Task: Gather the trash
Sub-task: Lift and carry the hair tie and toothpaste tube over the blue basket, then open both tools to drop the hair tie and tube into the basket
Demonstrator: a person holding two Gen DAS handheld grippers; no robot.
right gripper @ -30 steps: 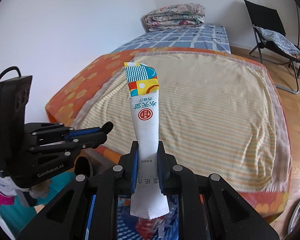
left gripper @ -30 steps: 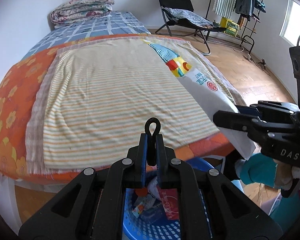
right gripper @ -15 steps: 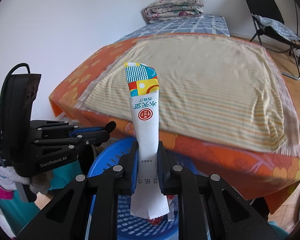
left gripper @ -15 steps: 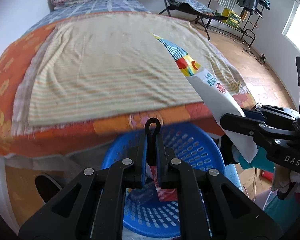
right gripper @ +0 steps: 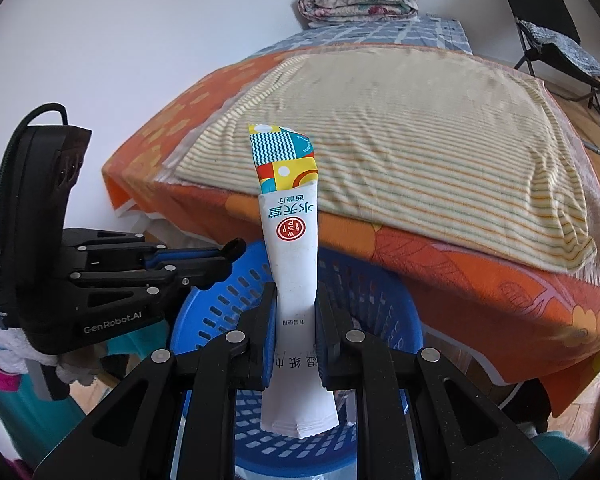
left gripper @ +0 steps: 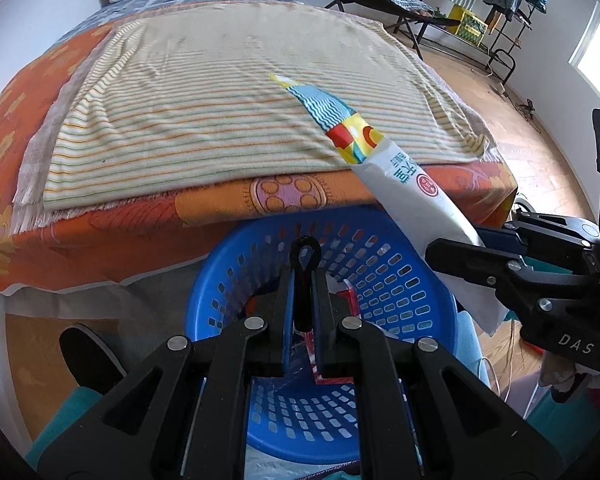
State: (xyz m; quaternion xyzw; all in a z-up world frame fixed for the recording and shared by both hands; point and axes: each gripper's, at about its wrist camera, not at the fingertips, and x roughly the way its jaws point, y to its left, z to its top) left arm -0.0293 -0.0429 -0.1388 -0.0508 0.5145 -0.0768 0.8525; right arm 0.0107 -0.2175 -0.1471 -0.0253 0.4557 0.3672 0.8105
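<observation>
White packet (right gripper: 296, 256) upright, long axis vertical | right tongs (right gripper: 297, 334) pinching it | left tongs (left gripper: 302, 300) gripping black loop (left gripper: 303, 258)

Left gripper (left gripper: 302, 280): jaws pinched tight together w/ a small black loop (left gripper: 304, 258) nipped between them, tilted steeply down. Seen from the right cam it sits at the left (right gripper: 204, 262), fingers reaching level across the pic, tips nearly meeting. Right gripper (right gripper: 296, 320): jaws clamped on a long white packet (right gripper: 294, 240) that sticks up past the tips, lower end hanging below them; angled down too. From the left cam it comes in from the right (left gripper: 472, 248). Both side by side, near, not touching.
</observation>
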